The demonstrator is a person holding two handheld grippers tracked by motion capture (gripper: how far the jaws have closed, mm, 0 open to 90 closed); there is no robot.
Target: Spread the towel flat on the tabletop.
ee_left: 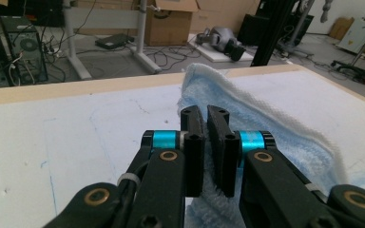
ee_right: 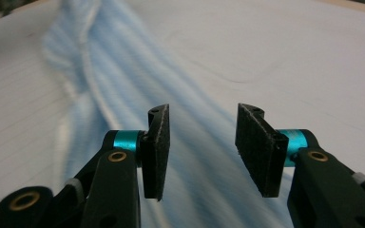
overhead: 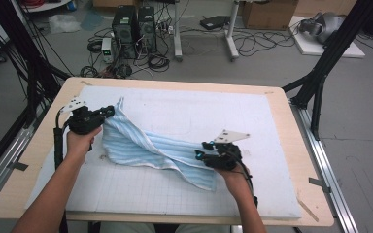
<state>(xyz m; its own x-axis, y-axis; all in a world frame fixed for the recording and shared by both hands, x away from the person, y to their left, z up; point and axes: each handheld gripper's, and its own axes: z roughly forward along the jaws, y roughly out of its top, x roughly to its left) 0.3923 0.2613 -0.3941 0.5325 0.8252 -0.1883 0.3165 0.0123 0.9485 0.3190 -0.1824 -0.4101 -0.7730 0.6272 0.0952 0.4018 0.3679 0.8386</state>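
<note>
A: How is the towel (overhead: 145, 148) seen?
B: Blue-striped, rumpled, stretched diagonally across the white mat (overhead: 272, 126). One corner is pinched by the left gripper (overhead: 108, 111); the right gripper (overhead: 201, 150) is parted, nothing gripped.

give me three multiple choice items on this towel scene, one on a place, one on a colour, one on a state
1. Where does the towel lie?
A. on the white mat
B. on the floor
C. in a box

2. What colour are the towel's stripes?
A. red and black
B. light blue and white
C. green and yellow

3. How do the right tongs stand?
A. clamped on the towel
B. open above the towel
C. shut on a cable

Answers:
1. A, it is spread across the white mat on the table.
2. B, pale blue and white bands run along it.
3. B, the right gripper view has a clear gap between the pads, while the left tongs pinch a fold.
</note>
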